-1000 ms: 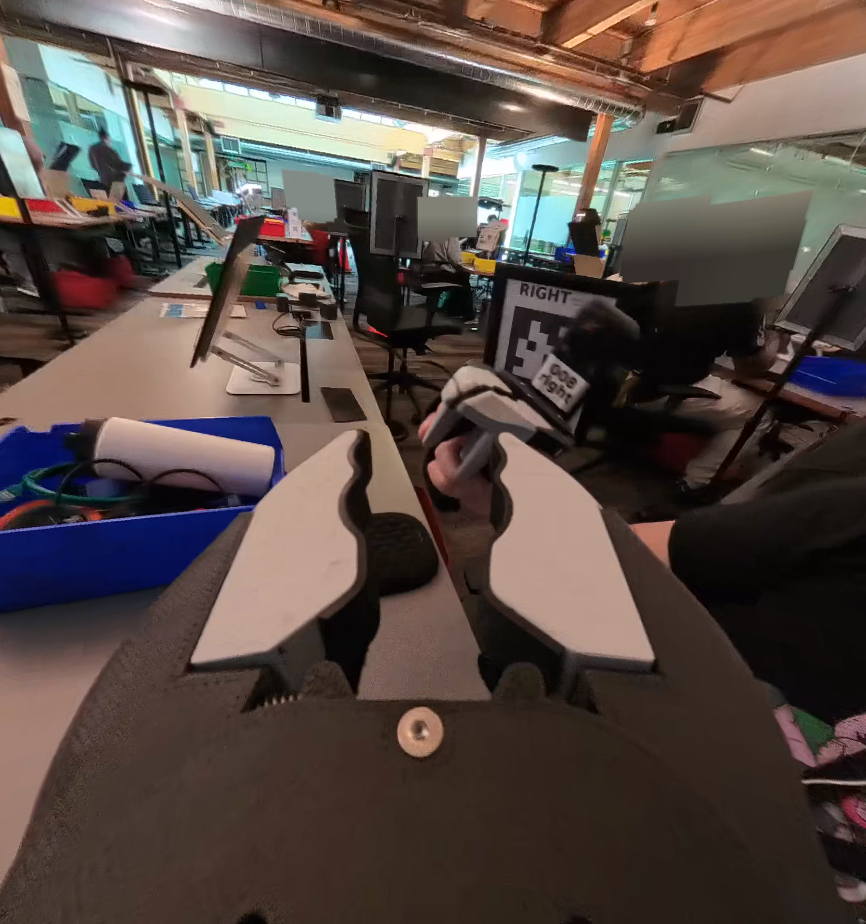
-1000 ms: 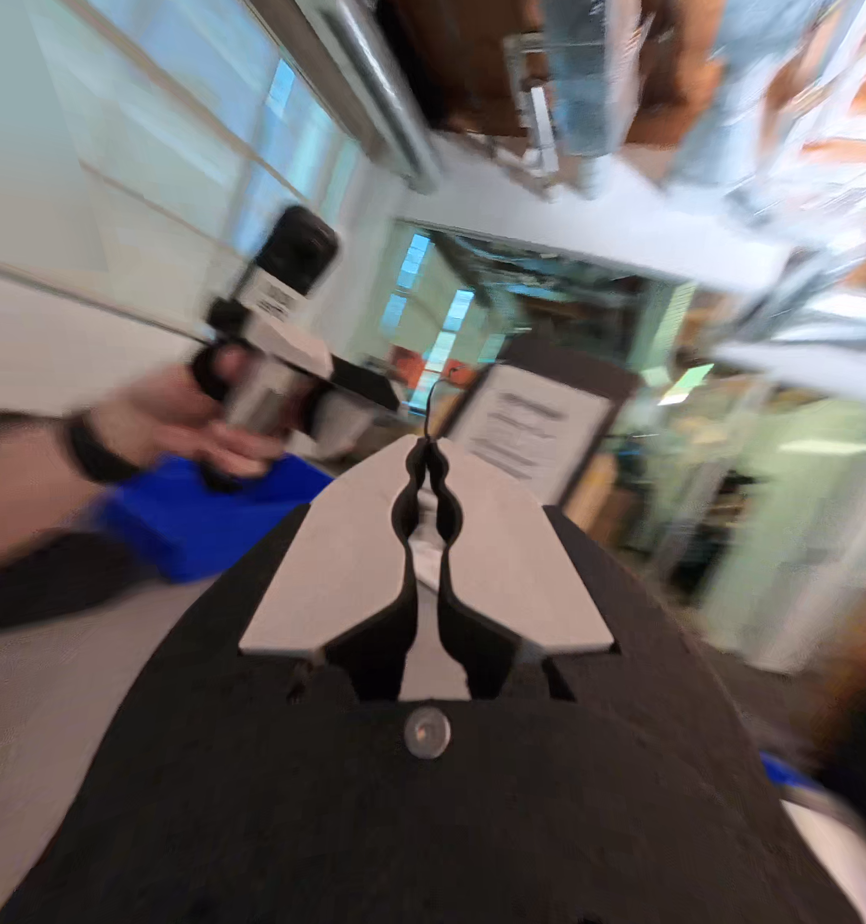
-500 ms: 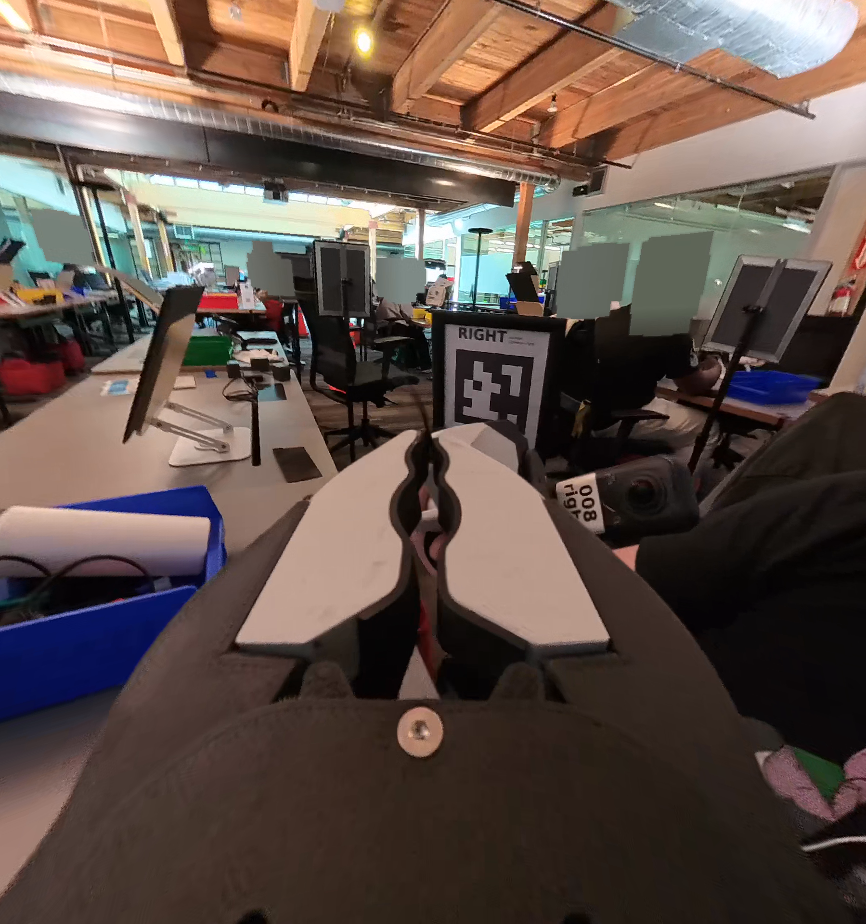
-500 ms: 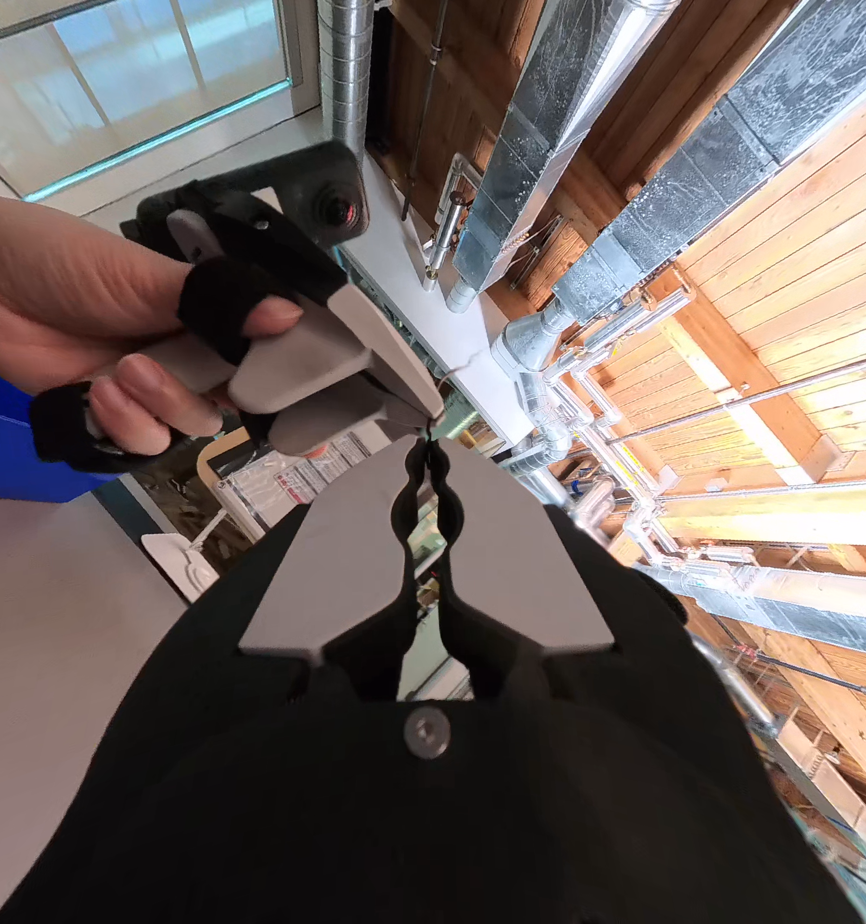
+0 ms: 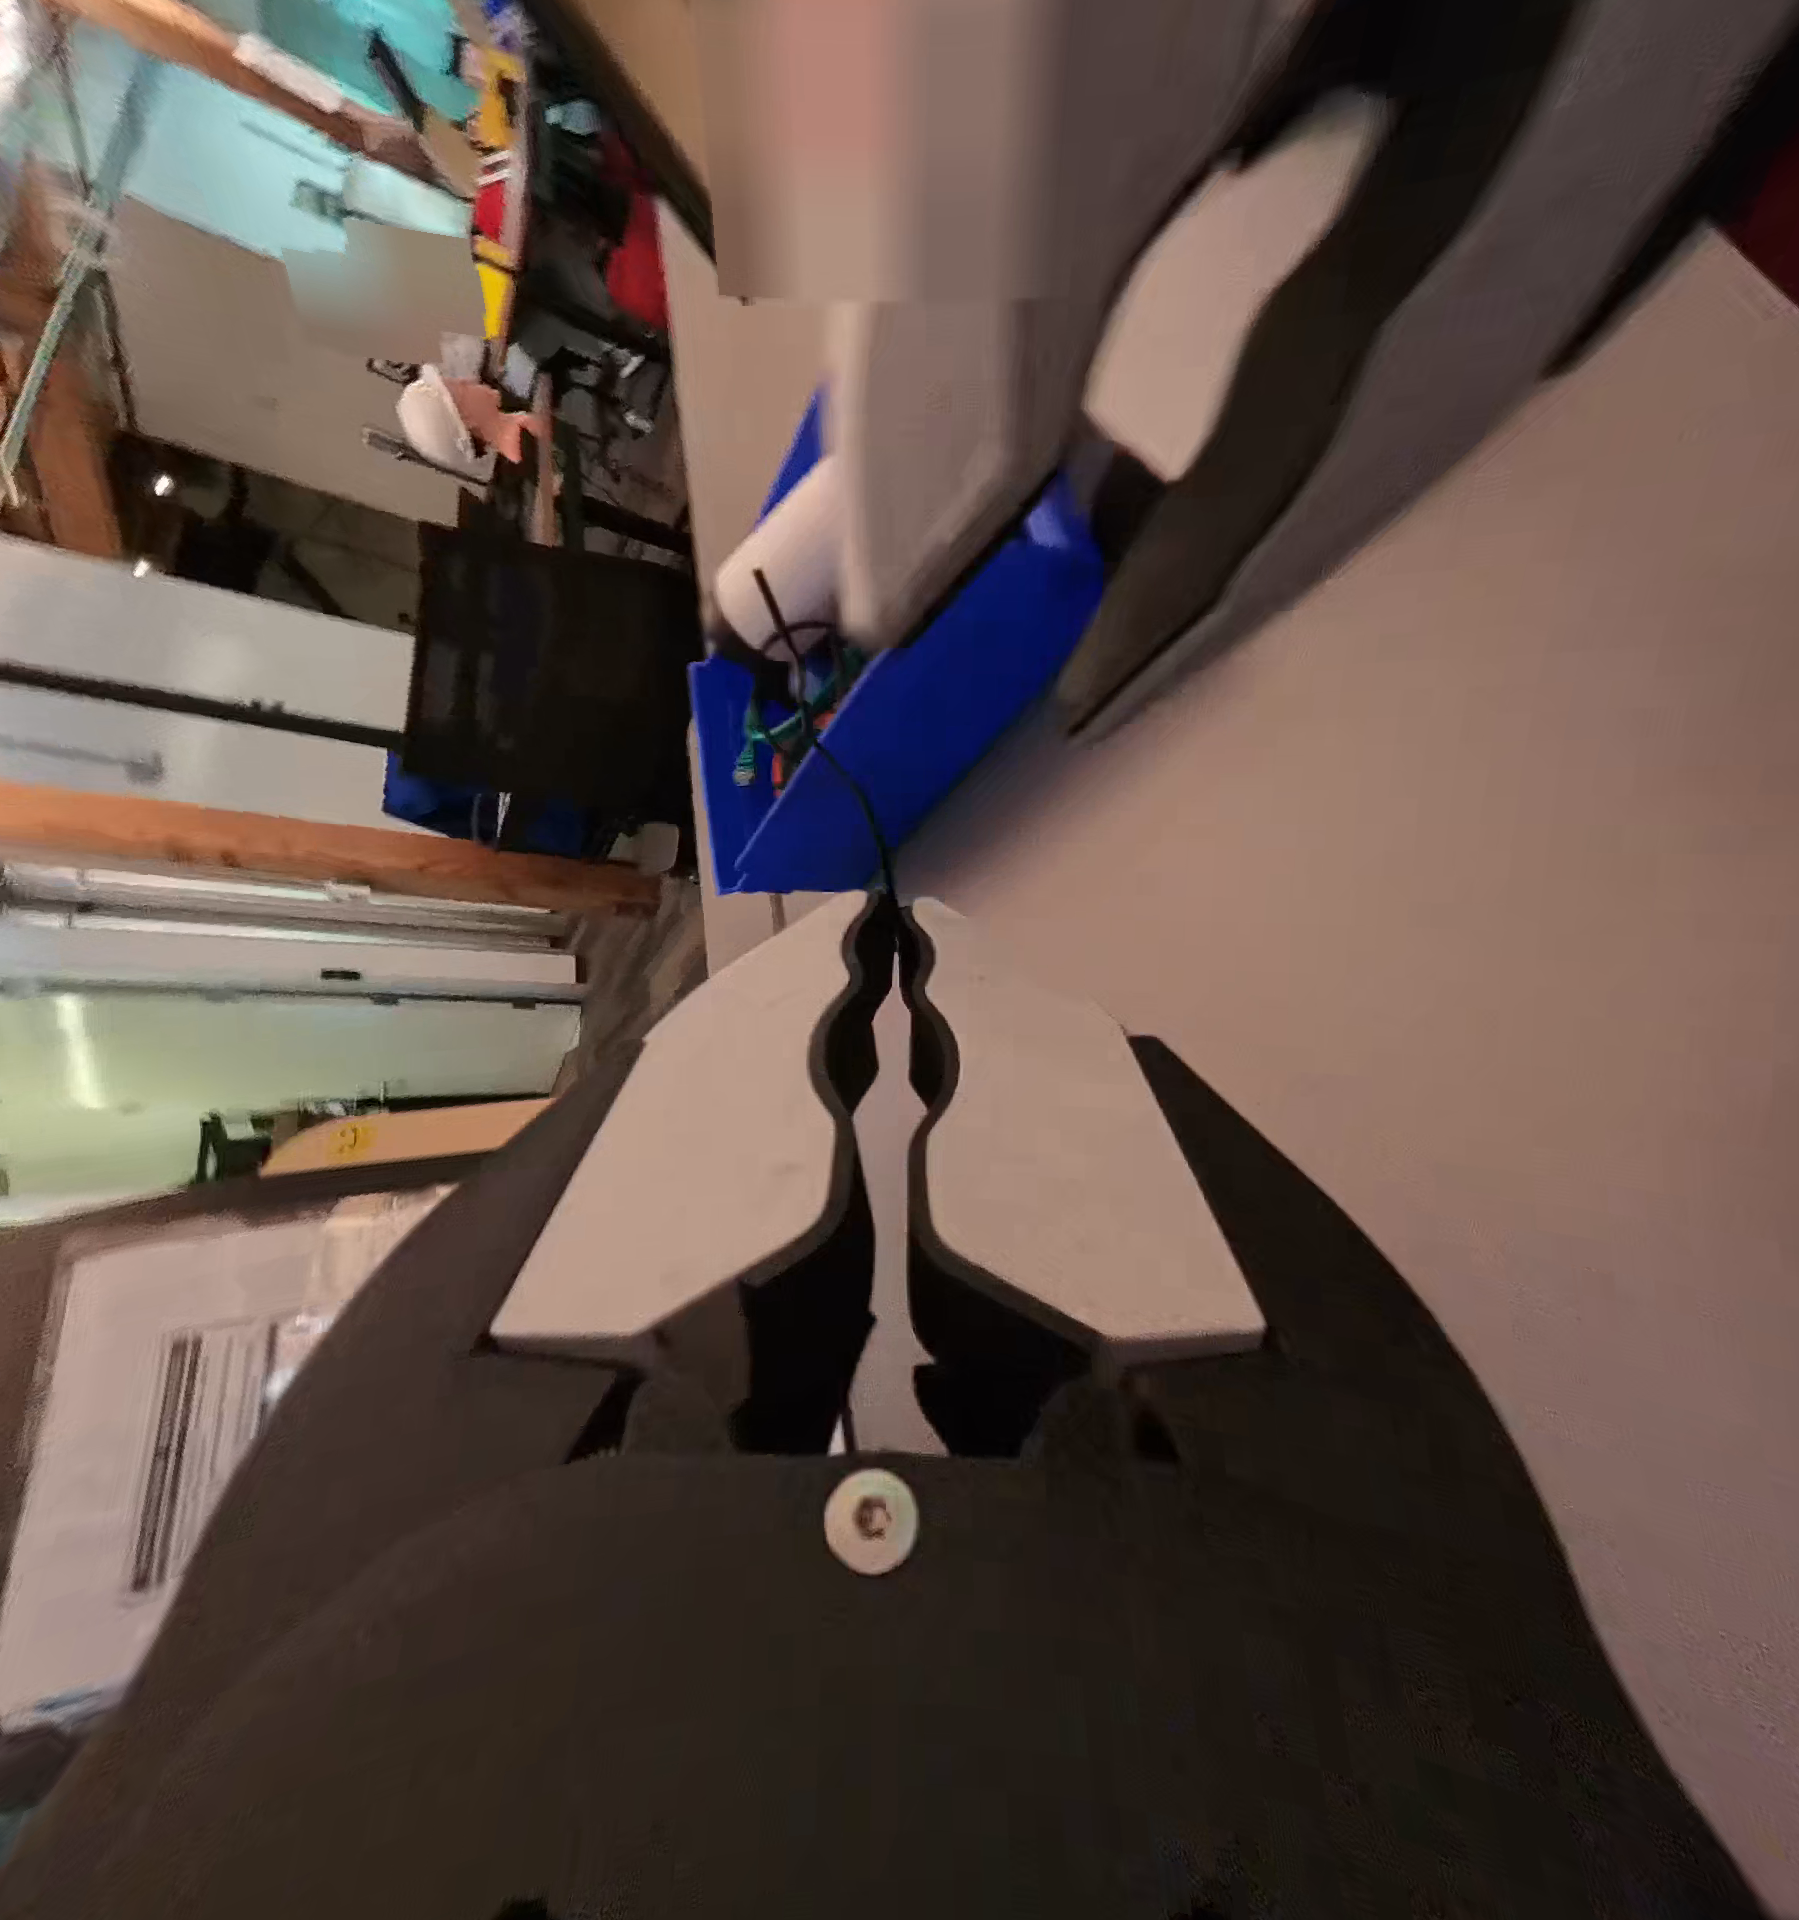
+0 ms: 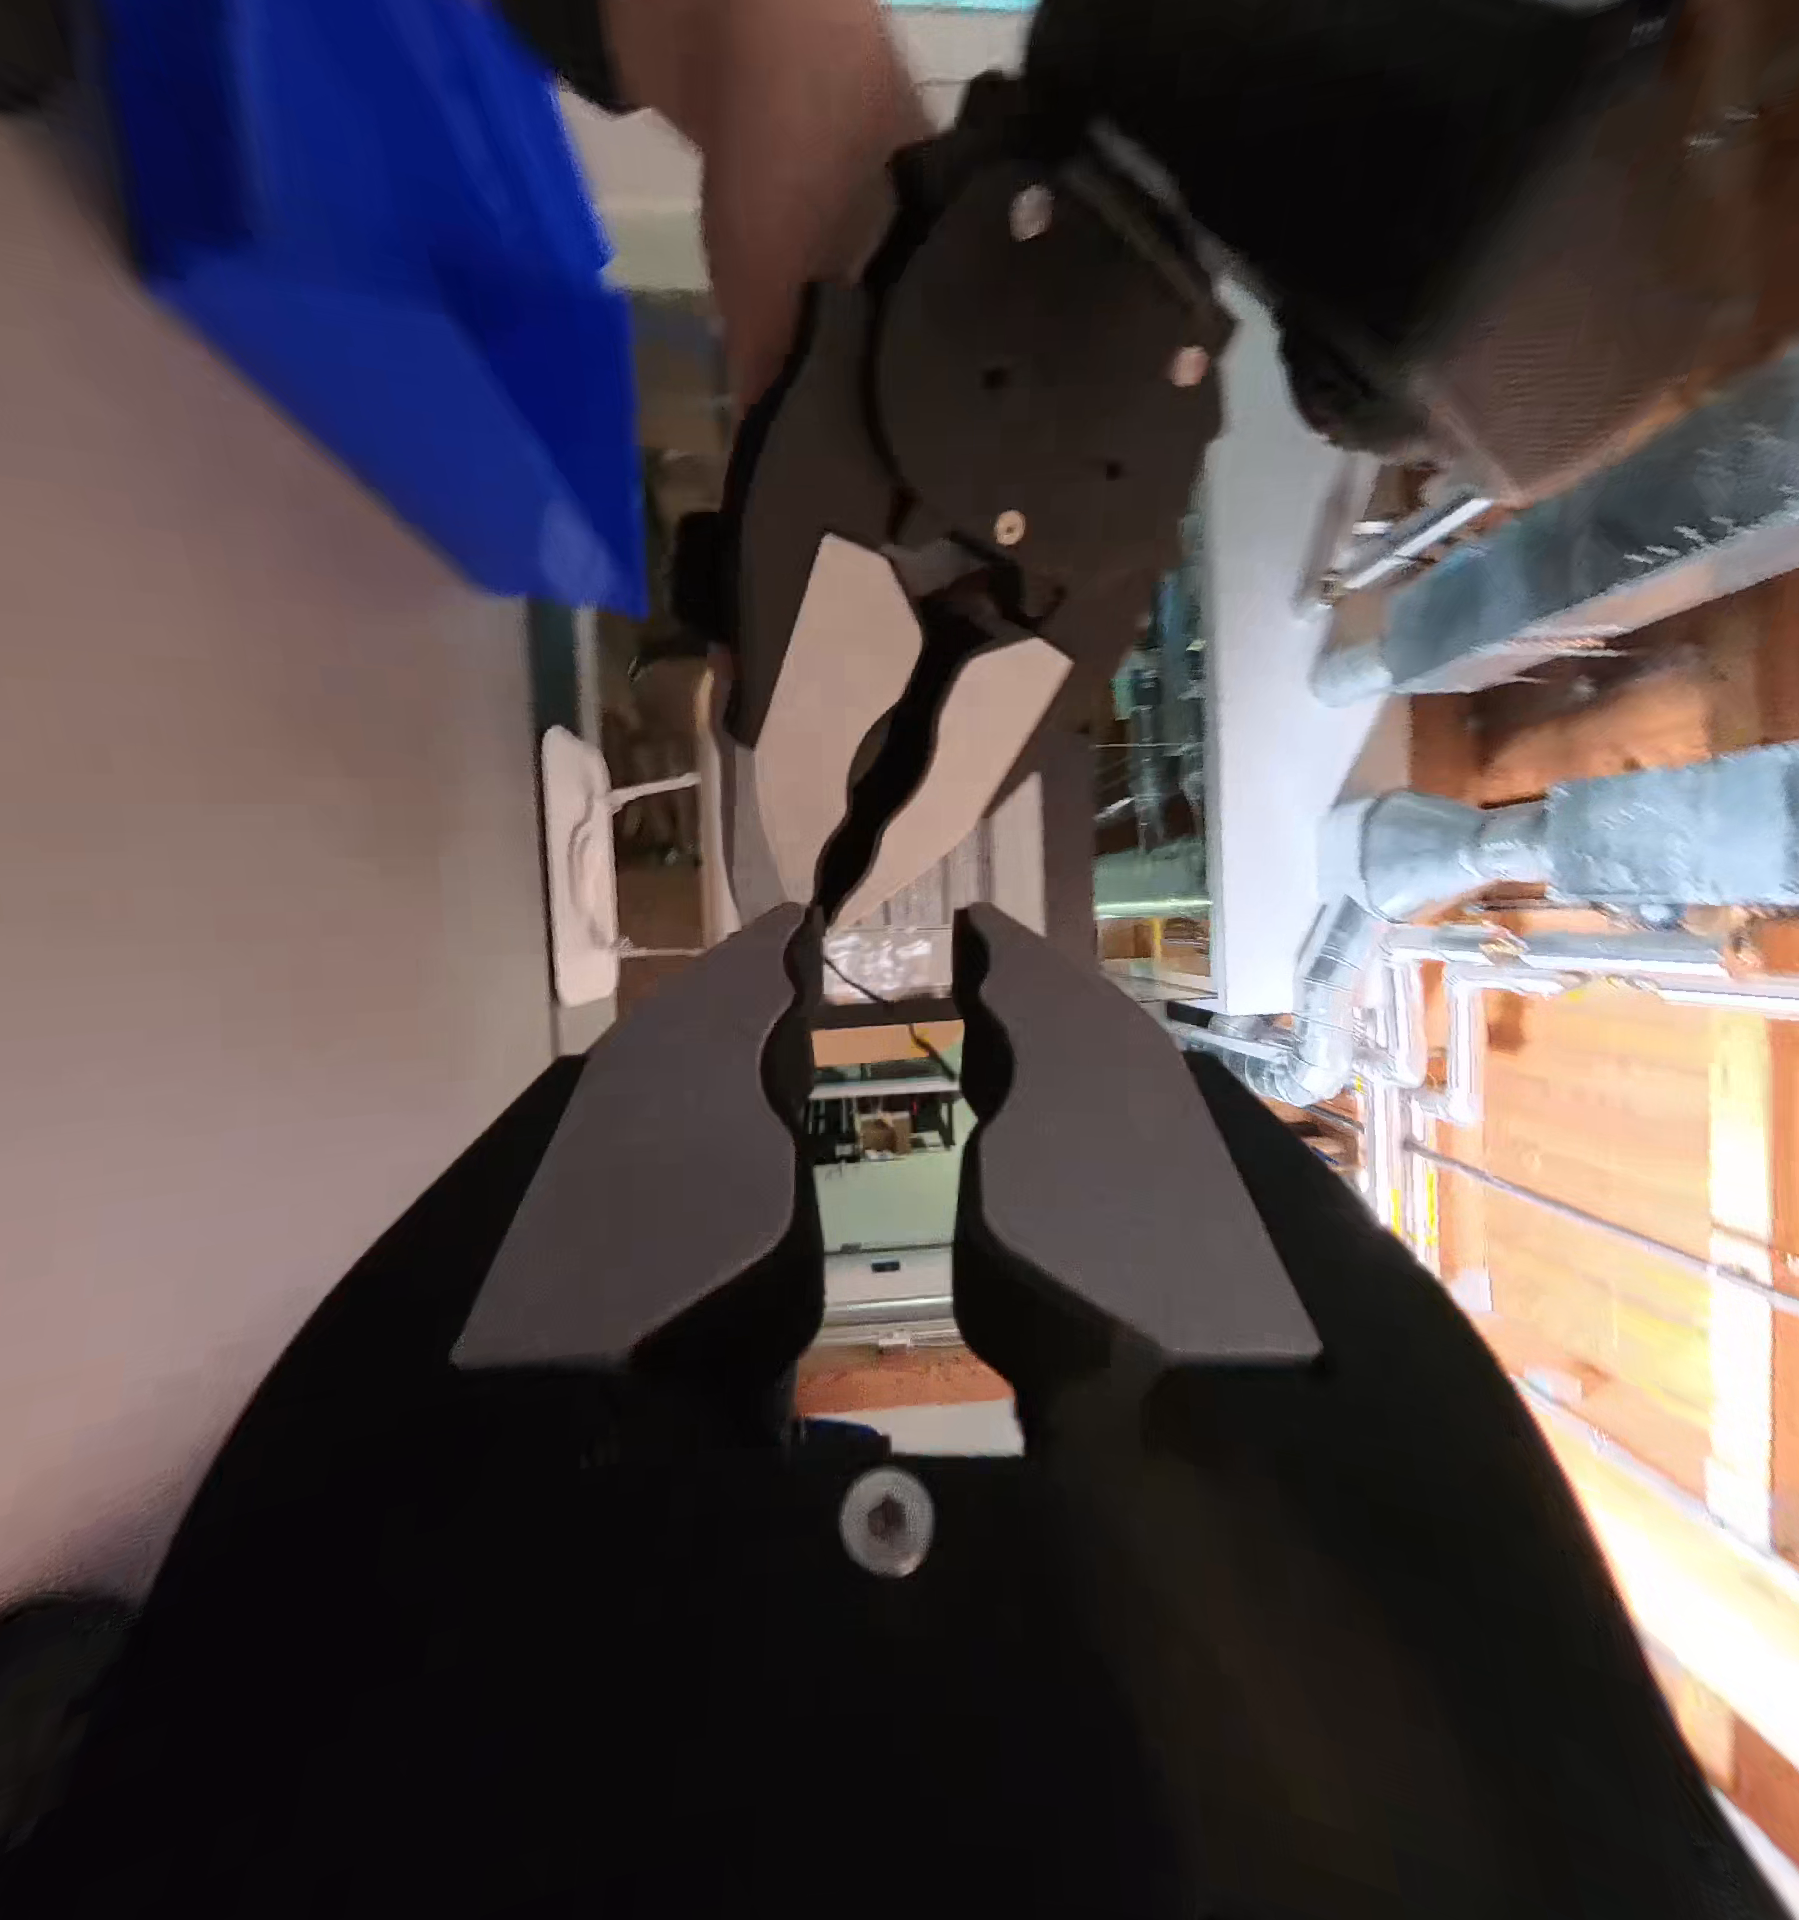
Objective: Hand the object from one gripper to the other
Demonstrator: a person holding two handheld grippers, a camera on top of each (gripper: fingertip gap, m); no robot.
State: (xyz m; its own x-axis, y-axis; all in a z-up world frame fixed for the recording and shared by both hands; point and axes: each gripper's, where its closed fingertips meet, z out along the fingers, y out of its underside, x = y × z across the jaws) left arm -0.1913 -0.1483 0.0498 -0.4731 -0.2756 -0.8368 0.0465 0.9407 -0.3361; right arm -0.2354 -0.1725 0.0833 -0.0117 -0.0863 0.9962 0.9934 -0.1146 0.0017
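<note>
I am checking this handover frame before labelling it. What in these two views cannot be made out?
- Left wrist view: the thin black wire runs between the shut left gripper; its gripped end is hidden by the fingers.
- Left wrist view: the right gripper is blurred and cut off by the top edge.
- Right wrist view: the blue bin is motion-blurred, its contents unseen.

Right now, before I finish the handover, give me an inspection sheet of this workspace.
Surface: grey table, carrying a bin.
Job's things: thin black wire, pinched at one end.
Clutter: blue bin holding a white roll.
Grippers: left gripper jaws shut on the wire; right gripper jaws open, tip to tip with the left.
Cables: green cable in the bin.
Surroundings: ceiling pipes.
</note>
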